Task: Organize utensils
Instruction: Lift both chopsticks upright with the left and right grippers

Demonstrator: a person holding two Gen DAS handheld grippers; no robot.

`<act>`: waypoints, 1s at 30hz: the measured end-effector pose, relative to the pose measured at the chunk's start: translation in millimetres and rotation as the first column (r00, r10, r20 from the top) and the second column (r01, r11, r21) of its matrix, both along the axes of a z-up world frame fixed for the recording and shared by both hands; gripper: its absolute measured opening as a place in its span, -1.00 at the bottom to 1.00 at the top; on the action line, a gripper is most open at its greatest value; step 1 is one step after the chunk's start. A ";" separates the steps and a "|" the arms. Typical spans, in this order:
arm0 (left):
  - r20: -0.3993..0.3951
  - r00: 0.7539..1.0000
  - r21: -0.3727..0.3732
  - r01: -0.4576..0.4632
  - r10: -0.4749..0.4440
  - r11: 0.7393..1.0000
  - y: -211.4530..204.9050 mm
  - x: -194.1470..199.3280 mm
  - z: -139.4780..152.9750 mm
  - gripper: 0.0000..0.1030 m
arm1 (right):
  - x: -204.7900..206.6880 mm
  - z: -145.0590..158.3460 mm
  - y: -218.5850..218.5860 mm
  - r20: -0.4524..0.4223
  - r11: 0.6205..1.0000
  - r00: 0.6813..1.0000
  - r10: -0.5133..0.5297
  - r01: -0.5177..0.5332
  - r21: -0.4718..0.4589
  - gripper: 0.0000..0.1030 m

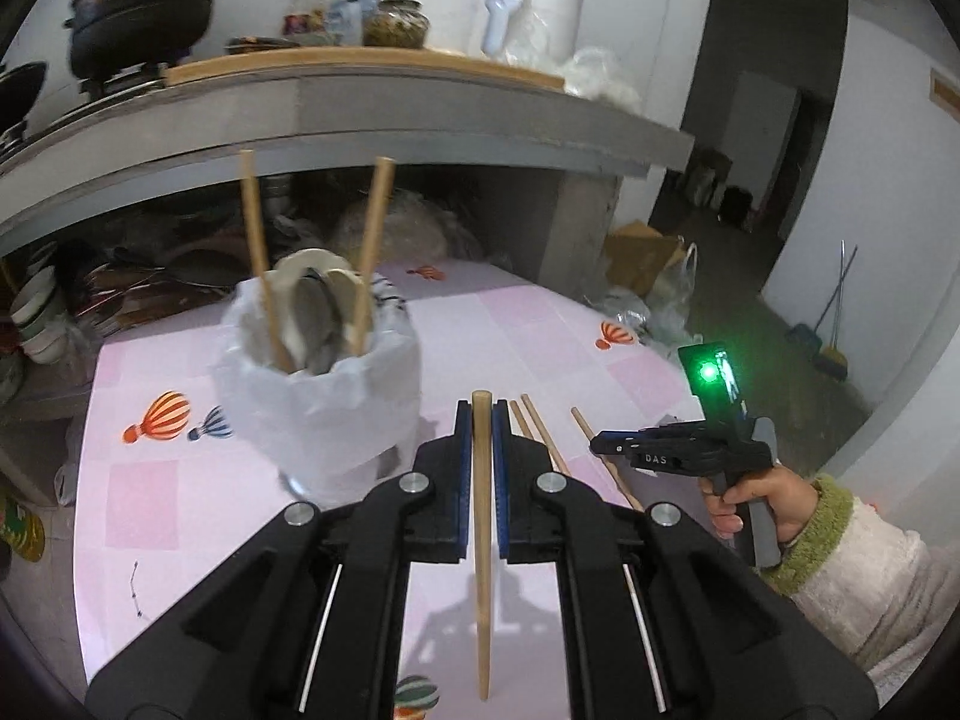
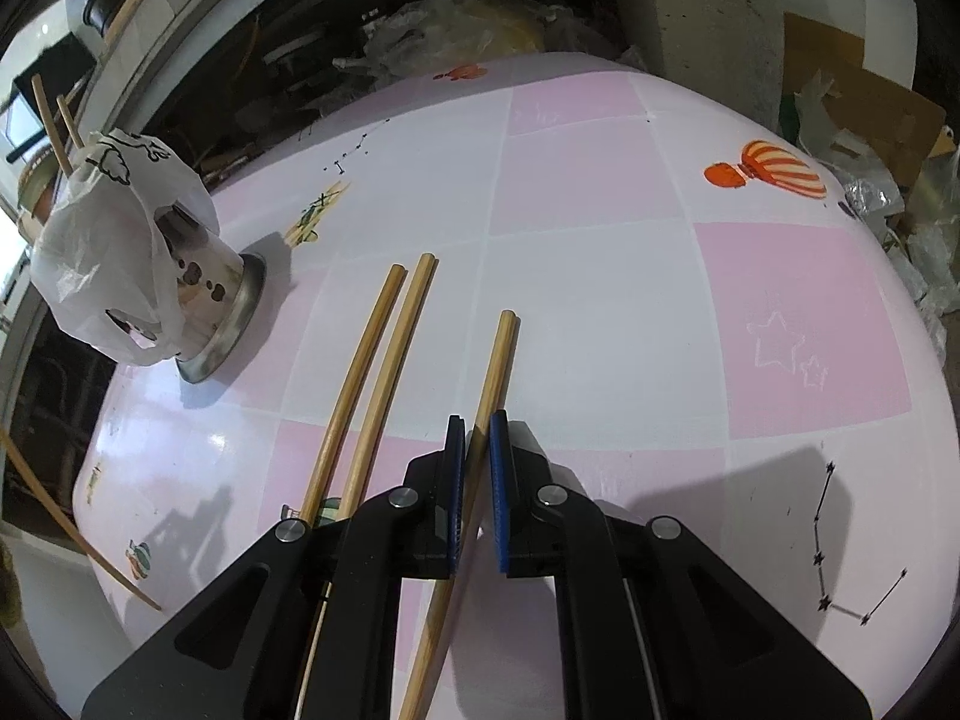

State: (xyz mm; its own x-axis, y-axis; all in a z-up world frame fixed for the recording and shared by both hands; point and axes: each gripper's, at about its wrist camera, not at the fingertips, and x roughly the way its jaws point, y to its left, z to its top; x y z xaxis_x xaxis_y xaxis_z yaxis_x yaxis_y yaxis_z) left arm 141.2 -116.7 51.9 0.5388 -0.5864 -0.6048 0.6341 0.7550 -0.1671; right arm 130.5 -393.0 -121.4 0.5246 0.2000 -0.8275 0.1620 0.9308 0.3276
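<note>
The left claw [image 1: 482,417] pinches one chopstick [image 1: 481,540] above the worktop [image 1: 540,324]; the right claw [image 2: 477,438] pinches another chopstick [image 2: 495,372] lying there.

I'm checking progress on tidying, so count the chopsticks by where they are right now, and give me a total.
Standing in the holder: 2
Held in the left gripper: 1
Held in the right gripper: 1
Lying loose on the table: 2
Total chopsticks: 6
</note>
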 end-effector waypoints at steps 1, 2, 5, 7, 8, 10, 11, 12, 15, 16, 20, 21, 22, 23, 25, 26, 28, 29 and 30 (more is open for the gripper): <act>0.001 1.000 -0.010 -0.007 0.007 1.000 6.1 -2.3 0.9 -0.89 | 2.4 0.5 0.5 -0.007 1.000 1.000 0.005 -0.005 -0.009 -0.85; 0.004 1.000 -0.017 -0.014 0.014 1.000 10.8 -3.7 1.1 -0.89 | 5.3 1.2 1.1 -0.014 1.000 1.000 0.008 -0.008 -0.019 -0.85; 0.004 0.999 -0.046 -0.033 0.033 0.998 27.5 -8.7 5.4 -0.89 | 14.2 3.5 2.9 -0.040 0.999 0.999 0.019 -0.020 -0.043 -0.85; 0.009 0.999 -0.056 -0.039 0.039 0.998 31.9 -11.8 7.1 -0.89 | 20.5 6.1 5.5 -0.055 0.998 0.998 0.028 -0.031 -0.060 -0.78; 0.013 0.999 -0.061 -0.042 0.043 0.997 36.4 -13.8 9.3 -0.89 | 23.6 7.7 6.8 -0.063 0.997 0.998 0.032 -0.036 -0.069 -0.78; 0.011 0.999 -0.073 -0.044 0.045 0.996 41.4 -14.9 8.0 -0.89 | 28.4 10.5 7.1 -0.072 0.996 0.997 0.031 -0.037 -0.082 -0.78; 0.012 0.999 -0.078 -0.045 0.046 0.996 44.3 -15.5 8.0 -0.89 | 31.2 11.4 7.6 -0.077 0.995 0.997 0.032 -0.039 -0.088 -0.78; 0.012 0.999 -0.081 -0.045 0.046 0.996 44.8 -15.6 7.1 -0.89 | 35.0 12.0 9.2 -0.084 0.994 0.996 0.033 -0.042 -0.103 -0.78; 0.010 0.999 -0.096 -0.043 0.045 0.994 49.9 -17.0 6.4 -0.89 | 43.4 10.5 14.4 -0.112 0.988 0.993 0.041 -0.057 -0.147 -0.78; 0.008 0.999 -0.099 -0.043 0.044 0.994 50.8 -16.9 5.8 -0.89 | 45.0 9.3 15.8 -0.120 0.986 0.992 0.043 -0.061 -0.155 -0.78; -0.004 0.999 -0.111 -0.045 0.045 0.993 53.2 -16.2 2.9 -0.89 | 50.5 7.5 22.0 -0.128 0.977 0.991 0.042 -0.068 -0.200 -0.81; -0.002 0.999 -0.113 -0.045 0.045 0.993 53.7 -16.7 2.7 -0.89 | 51.1 7.7 22.3 -0.128 0.976 0.991 0.038 -0.065 -0.207 -0.82; -0.001 0.999 -0.116 -0.047 0.047 0.992 54.8 -17.4 2.6 -0.89 | 51.8 8.1 22.3 -0.127 0.976 0.991 0.037 -0.063 -0.210 -0.83; -0.002 0.999 -0.121 -0.048 0.048 0.991 56.2 -17.5 2.4 -0.89 | 52.0 8.3 22.4 -0.125 0.975 0.991 0.037 -0.063 -0.211 -0.85; -0.002 0.999 -0.127 -0.050 0.050 0.991 58.1 -17.6 2.2 -0.89 | 51.6 9.5 21.4 -0.125 0.978 0.992 0.035 -0.059 -0.198 -0.87; 0.000 0.999 -0.129 -0.051 0.052 0.990 59.1 -18.2 2.2 -0.89 | 49.8 12.8 20.4 -0.114 0.980 0.993 0.031 -0.053 -0.190 -0.87; -0.002 0.999 -0.134 -0.051 0.052 0.990 60.9 -17.8 2.1 -0.89 | 44.4 22.9 18.3 -0.088 0.984 0.996 0.025 -0.040 -0.175 -0.87; -0.002 0.999 -0.135 -0.051 0.051 0.989 61.8 -18.2 1.8 -0.89 | 40.2 31.3 17.3 -0.066 0.984 0.998 0.021 -0.032 -0.173 -0.87; -0.002 0.999 -0.136 -0.050 0.050 0.990 62.5 -17.4 1.8 -0.89 | 35.2 41.0 16.5 -0.041 0.985 0.999 0.020 -0.027 -0.171 -0.87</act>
State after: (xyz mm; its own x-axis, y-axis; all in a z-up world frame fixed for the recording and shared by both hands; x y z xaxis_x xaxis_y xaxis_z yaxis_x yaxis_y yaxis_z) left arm 123.9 -54.2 53.8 0.5705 -0.6351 -0.5209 0.5962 0.7563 -0.2692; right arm 165.7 -376.5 -80.4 0.4886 0.0649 -0.8701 0.1490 0.9764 0.1565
